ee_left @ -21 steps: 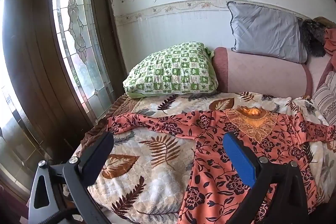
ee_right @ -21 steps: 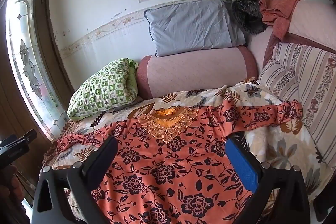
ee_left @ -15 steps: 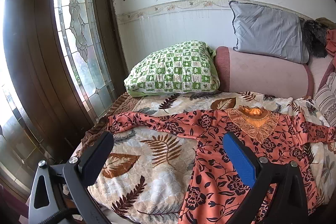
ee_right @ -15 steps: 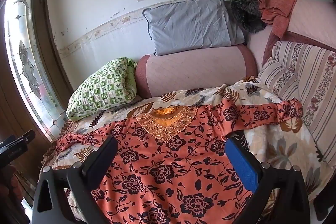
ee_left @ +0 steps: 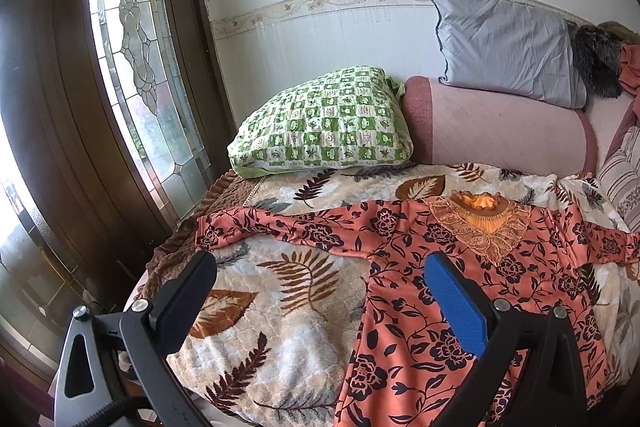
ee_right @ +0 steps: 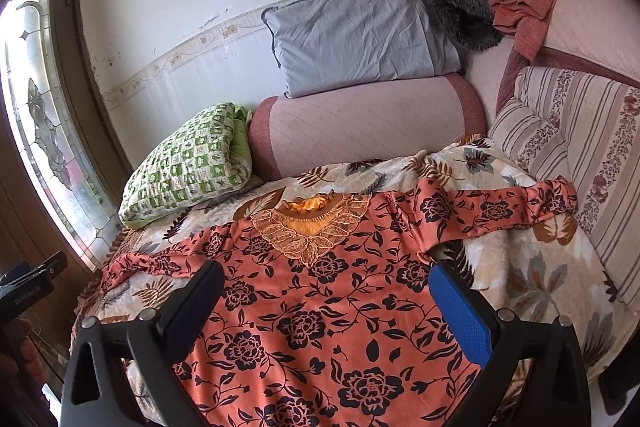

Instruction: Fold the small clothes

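Observation:
An orange long-sleeved top with a dark flower print point(ee_left: 460, 259) point(ee_right: 320, 291) lies spread flat on a leaf-patterned blanket point(ee_left: 280, 267) point(ee_right: 532, 267), both sleeves stretched out sideways and an embroidered neckline at the far end. My left gripper point(ee_left: 320, 267) is open and empty, held above the blanket just left of the top's body, below its left sleeve. My right gripper point(ee_right: 326, 275) is open and empty, held above the middle of the top.
A green checked pillow point(ee_left: 324, 123) point(ee_right: 188, 167), a pink bolster point(ee_left: 500, 131) point(ee_right: 368, 123) and a grey pillow point(ee_left: 508, 47) point(ee_right: 360, 39) sit at the far side. A striped cushion point(ee_right: 580, 131) is at right. A glass door point(ee_left: 132, 67) stands left.
Both grippers have pulled back and risen slightly, so the top looks a little farther away. The top has not moved and both grippers stay open.

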{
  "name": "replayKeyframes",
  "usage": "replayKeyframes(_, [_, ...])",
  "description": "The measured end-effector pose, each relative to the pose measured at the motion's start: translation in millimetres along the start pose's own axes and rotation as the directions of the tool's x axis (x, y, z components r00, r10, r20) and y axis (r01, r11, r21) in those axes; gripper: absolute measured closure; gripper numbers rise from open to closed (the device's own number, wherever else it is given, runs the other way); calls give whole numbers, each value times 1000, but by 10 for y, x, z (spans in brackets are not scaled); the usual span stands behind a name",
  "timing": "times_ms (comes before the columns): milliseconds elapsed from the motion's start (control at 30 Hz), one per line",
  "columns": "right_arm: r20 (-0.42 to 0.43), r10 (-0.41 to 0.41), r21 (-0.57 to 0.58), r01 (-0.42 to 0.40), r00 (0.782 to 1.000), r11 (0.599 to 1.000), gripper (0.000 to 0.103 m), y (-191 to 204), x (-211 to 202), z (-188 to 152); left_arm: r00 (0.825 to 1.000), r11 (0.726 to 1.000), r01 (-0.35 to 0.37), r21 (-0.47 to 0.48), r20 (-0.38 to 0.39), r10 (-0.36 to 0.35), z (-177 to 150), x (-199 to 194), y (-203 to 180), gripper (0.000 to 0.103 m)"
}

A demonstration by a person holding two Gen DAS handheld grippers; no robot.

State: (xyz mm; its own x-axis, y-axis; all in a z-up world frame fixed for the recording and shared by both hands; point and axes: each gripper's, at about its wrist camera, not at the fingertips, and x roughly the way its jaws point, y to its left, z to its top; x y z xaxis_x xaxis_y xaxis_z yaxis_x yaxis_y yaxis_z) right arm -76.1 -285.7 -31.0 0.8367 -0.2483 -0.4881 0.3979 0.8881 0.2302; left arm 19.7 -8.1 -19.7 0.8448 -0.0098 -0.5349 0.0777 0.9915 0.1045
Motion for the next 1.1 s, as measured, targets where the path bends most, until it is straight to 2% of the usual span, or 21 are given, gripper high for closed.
replayKeyframes(167, [-18, 3, 26, -2, 1000, 1000, 0, -56, 71, -8, 999, 1000, 8, 11, -39, -8, 6, 59, -60, 0])
replayKeyframes(467, [4, -9, 50, 9, 1000, 999, 0, -248, 228, 19, 998, 997, -12, 78, -59, 16, 31, 183, -236, 0])
replayKeyframes(567, [-16, -12, 72, 13, 1000, 997, 0, -326, 302, 26, 998, 996, -11, 87, -58, 16, 50, 237, -313, 0])
replayKeyframes(733, [-37, -39, 108, 42, 999, 993, 0, -560, 445, 36, 998, 993, -15, 114, -59, 22, 79, 366, -484, 0])
replayKeyframes(800, [-38, -48, 143, 53, 998, 988, 0, -724, 523, 45, 997, 992, 0, 126, -82, 10, 63, 461, -591, 0])
replayKeyframes(833, [-43, -60, 170, 66, 997, 983, 0, -878, 575, 49, 993, 991, 35, 130, -120, -19, 39, 554, -669, 0])
replayKeyframes(900, [-51, -94, 207, 102, 994, 973, 0, -1176, 646, 46, 980, 988, 95, 119, -187, -71, -17, 696, -769, 0])
replayKeyframes(933, [-54, -113, 231, 122, 992, 965, 0, -1350, 682, 36, 967, 985, 131, 111, -233, -103, -67, 797, -839, 0])
replayKeyframes(967, [-63, -123, 258, 135, 990, 957, 0, -1503, 712, 18, 945, 979, 175, 103, -297, -138, -142, 925, -933, 0])
replayKeyframes(1000, [-65, -134, 303, 148, 989, 942, 0, -1778, 763, -1, 916, 972, 217, 91, -364, -170, -232, 1048, -1036, 0])
replayKeyframes(1033, [-69, -134, 344, 150, 989, 927, 1, -1973, 807, -25, 901, 969, 231, 90, -396, -178, -285, 1121, -1102, 0])
replayKeyframes(1067, [-73, -139, 389, 156, 988, 908, 1, -2217, 873, -51, 875, 963, 256, 83, -444, -194, -391, 1217, -1216, 0])
replayKeyframes(1100, [-83, -149, 441, 170, 985, 881, 4, -2532, 958, -80, 865, 960, 267, 85, -461, -200, -467, 1270, -1321, 0])
